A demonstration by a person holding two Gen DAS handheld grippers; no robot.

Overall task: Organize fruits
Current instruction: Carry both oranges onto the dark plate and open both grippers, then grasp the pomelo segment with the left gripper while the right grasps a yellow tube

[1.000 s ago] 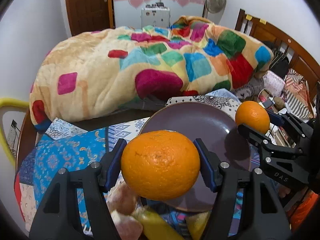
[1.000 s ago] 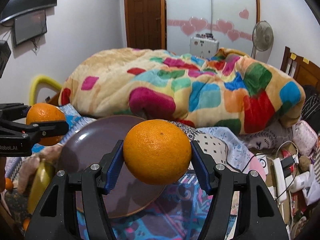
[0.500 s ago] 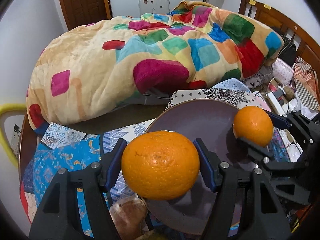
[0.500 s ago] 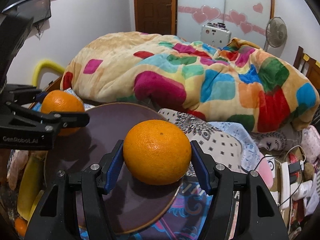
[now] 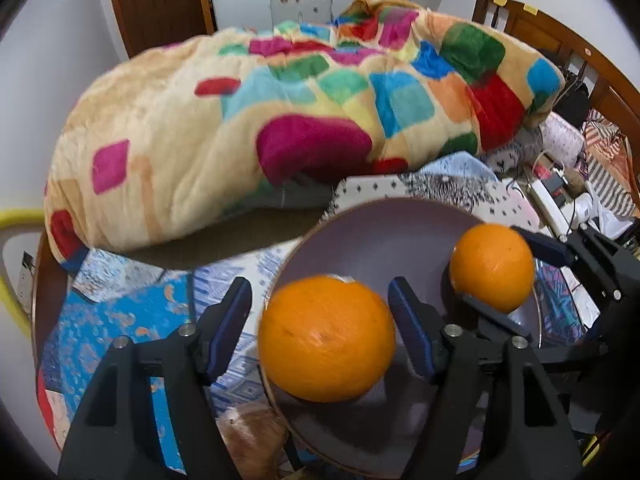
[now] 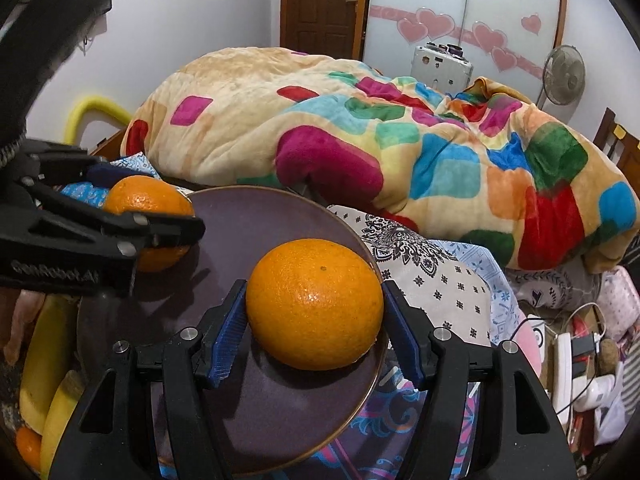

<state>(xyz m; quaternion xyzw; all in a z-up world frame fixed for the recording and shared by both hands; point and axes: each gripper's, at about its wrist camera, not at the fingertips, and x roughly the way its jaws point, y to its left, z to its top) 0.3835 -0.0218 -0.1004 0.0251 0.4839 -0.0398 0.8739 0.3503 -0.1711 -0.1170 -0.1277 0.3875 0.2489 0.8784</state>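
Right wrist view, left to right: bananas (image 6: 48,360) lie on the patterned blue cloth (image 6: 384,440) beside a purple plate (image 6: 248,232); the left gripper (image 5: 320,328), its jaws opening, straddles an orange (image 5: 326,338) at the plate's left rim, a gap showing at the left pad; the right gripper (image 6: 312,320) clamps a second orange (image 6: 314,304) over the plate's right side. Behind, a multicoloured blanket (image 6: 360,140) is heaped on the bed, with a brown door (image 6: 320,4), heart-decorated wall (image 6: 460,28) and standing fan (image 6: 564,76) beyond
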